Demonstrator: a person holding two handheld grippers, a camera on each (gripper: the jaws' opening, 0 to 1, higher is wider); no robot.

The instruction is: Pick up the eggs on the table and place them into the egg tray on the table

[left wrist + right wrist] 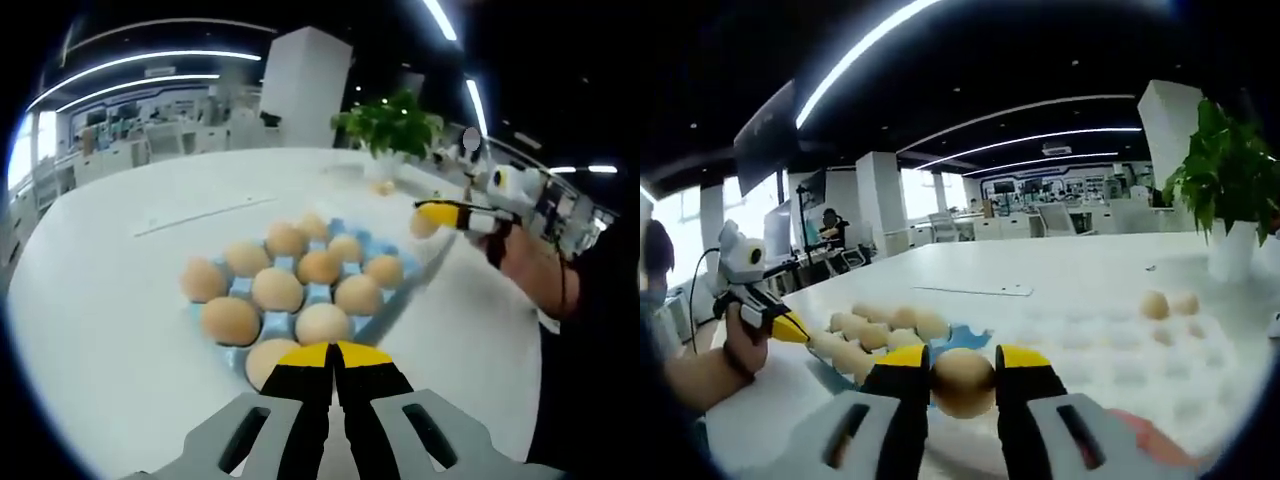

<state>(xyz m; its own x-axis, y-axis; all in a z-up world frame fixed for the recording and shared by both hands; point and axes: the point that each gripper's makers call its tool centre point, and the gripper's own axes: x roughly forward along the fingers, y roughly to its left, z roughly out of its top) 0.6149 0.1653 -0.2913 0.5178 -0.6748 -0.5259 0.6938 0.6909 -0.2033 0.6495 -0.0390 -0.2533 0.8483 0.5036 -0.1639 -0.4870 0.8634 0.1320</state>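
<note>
Greenery is standing in a white pot (392, 128) at the far edge of the white tabletop (120, 300), and in the right gripper view the same plant is rising at the right side. Two loose eggs (1168, 303) are lying on the tabletop near that pot, well apart from the blue egg tray (300, 295). The egg tray is sitting mid-tabletop, nearly full of brown eggs, and nothing is standing between it and either tool. In the left gripper view the left tool (334, 352) is hovering just over the tray's near edge, its yellow-tipped jaws pressed together with nothing between them. The right tool (962, 372) is pinching an egg (962, 382) between its jaws, held above the tabletop beside the tray. In the left gripper view a hand (530, 265) is gripping that tool's handle, wrist angled toward the tray.
</note>
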